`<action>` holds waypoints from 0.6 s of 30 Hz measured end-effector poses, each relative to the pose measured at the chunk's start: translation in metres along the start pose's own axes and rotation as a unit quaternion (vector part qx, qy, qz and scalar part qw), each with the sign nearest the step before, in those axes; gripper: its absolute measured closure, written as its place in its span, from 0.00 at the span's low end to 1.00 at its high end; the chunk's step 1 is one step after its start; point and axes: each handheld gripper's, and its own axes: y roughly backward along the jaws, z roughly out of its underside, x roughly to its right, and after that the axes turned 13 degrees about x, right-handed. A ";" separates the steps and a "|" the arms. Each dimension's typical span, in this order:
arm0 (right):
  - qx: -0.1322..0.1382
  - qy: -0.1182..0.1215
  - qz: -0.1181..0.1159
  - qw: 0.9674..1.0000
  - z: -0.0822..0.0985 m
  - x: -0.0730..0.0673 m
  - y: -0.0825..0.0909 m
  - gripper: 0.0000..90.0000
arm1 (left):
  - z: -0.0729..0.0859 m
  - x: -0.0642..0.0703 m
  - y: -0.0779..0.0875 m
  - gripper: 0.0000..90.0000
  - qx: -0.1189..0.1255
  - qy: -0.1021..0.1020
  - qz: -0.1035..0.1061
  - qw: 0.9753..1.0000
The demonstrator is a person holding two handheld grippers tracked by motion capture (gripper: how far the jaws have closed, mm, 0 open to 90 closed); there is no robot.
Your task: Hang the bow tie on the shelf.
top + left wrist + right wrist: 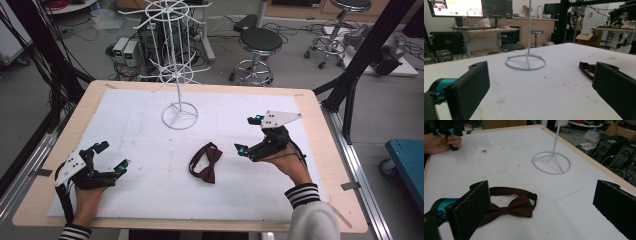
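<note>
White mat (150, 195) lies bare around the bow tie (205, 162) on every side; I can pass on the near side and to either flank. Only standing obstacle: the white wire rack (176, 75) beyond the bow tie, its ring base (179, 115) flat on the mat, thin pole upright, spoked arms spreading overhead. A strip of open mat separates ring base from bow tie. My left gripper (111, 157) sits well to the left of the bow tie, jaws spread; my right gripper (248, 135) hangs just right of it, jaws wide apart.
</note>
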 end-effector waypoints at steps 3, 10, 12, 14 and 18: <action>-0.011 0.007 -0.017 1.000 -0.003 0.003 -0.006 0.01 | 0.000 0.000 0.000 0.02 0.000 -0.001 0.001 1.000; -0.040 0.026 -0.053 0.997 -0.010 0.006 -0.023 0.01 | 0.000 0.000 0.000 0.02 0.000 -0.001 0.001 1.000; -0.057 0.039 -0.072 0.995 -0.014 0.007 -0.031 0.01 | 0.000 0.000 0.000 0.02 0.000 0.000 -0.001 1.000; -0.059 0.040 -0.079 0.994 -0.015 0.007 -0.033 0.01 | 0.000 0.000 0.000 0.02 0.000 0.000 0.000 1.000; -0.067 0.048 -0.109 0.991 -0.013 0.006 -0.045 0.01 | 0.000 0.000 0.000 0.02 0.000 0.000 0.000 1.000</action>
